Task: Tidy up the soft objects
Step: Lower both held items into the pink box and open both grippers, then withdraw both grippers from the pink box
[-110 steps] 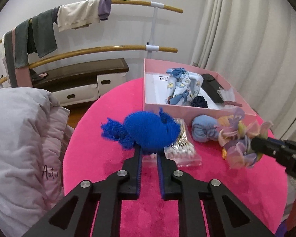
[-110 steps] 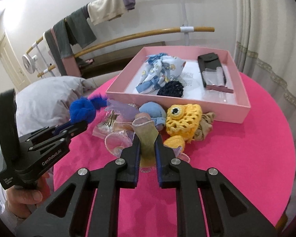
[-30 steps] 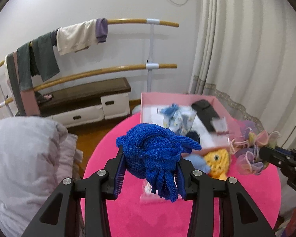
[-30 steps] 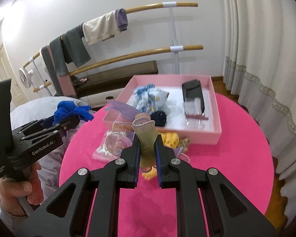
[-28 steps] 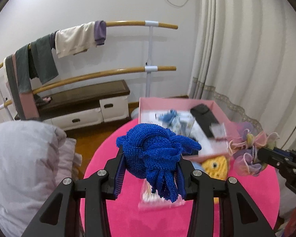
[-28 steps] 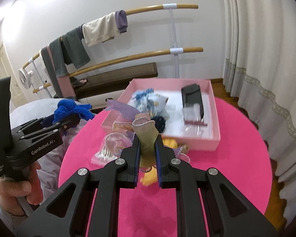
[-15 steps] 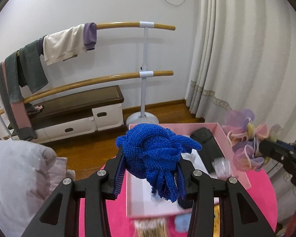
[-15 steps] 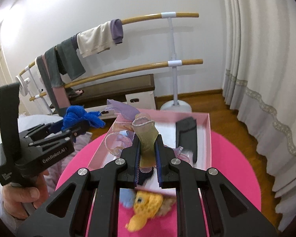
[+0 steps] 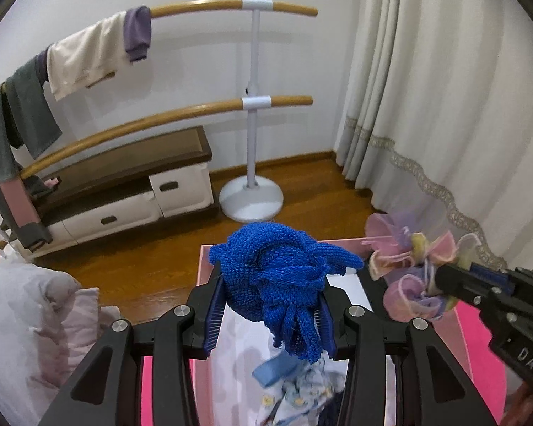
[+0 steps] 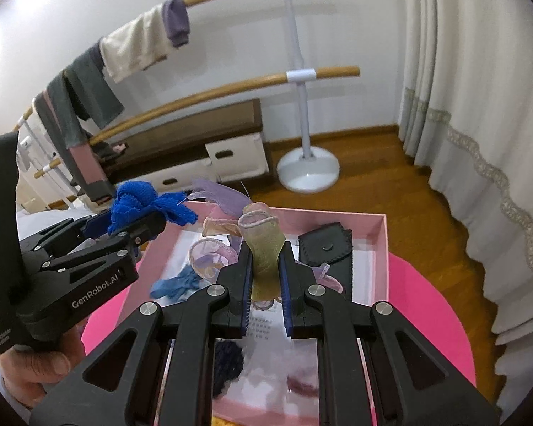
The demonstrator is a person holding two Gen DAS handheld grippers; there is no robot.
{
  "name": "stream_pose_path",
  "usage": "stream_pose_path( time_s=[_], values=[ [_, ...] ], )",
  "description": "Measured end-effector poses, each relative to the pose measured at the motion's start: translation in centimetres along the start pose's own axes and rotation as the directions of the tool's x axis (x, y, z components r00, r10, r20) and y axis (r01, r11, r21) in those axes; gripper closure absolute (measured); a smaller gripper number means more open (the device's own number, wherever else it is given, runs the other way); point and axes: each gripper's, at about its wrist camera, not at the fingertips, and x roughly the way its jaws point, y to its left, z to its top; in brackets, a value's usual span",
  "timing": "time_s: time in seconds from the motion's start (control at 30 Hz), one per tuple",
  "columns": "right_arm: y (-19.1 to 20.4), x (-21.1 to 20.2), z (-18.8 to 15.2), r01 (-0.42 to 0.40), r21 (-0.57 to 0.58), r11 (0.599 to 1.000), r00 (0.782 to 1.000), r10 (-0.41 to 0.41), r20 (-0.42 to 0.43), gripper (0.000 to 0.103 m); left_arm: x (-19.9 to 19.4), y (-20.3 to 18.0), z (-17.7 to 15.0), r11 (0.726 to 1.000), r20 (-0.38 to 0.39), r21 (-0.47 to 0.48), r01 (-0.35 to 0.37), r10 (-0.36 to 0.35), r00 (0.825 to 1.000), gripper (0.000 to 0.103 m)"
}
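Home bedroom: curtains, clothes-draped rail, low drawer cabinet

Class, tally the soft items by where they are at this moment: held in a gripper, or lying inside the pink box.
Held in a gripper: 2, blue knit piece and pastel ruffled scrunchie
Lying in the pink box: 2, blue patterned cloth and dark navy scrunchie
Total: 4

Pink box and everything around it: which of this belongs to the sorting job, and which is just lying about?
Job:
- blue knit bundle, in left tongs
- pastel ruffled scrunchie, in right tongs
- pink box
- blue patterned cloth inside

Lying about:
- black pouch in box
- clothes rail
- curtain
- low cabinet
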Motion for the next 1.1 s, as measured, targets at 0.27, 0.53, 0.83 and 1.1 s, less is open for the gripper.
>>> stream_pose_path(
  time_s=[0.27,0.53,0.83,1.1],
  values=[
    [-0.8,4.0,0.4,0.001,0.054,0.999,0.997,0.003,-0.073,0.074,6.7,-0.2,3.9,0.999,-0.068,0.042,-0.008,0.011,0.998,0.027],
    [-1.2,2.0,-1.2,-0.003,0.114,0.994,1.0,0.004,-0.006,0.0,4.6,1.8,3.0,0.998,0.018,0.002,-0.065,0.065,0.998,0.003],
    [0.7,-2.8,-4.0,0.023,0.106,0.994,0.998,-0.03,0.063,0.0,-1.0,1.6,-1.2,0.99,0.132,-0.016,-0.137,0.138,0.982,0.0],
    [3.1,-8.4,-7.5,0.033,0.07,0.997,0.988,-0.043,0.147,0.0,-7.7,0.7,-8.5,0.989,0.199,-0.047,-0.137,0.144,0.969,0.0]
  ],
)
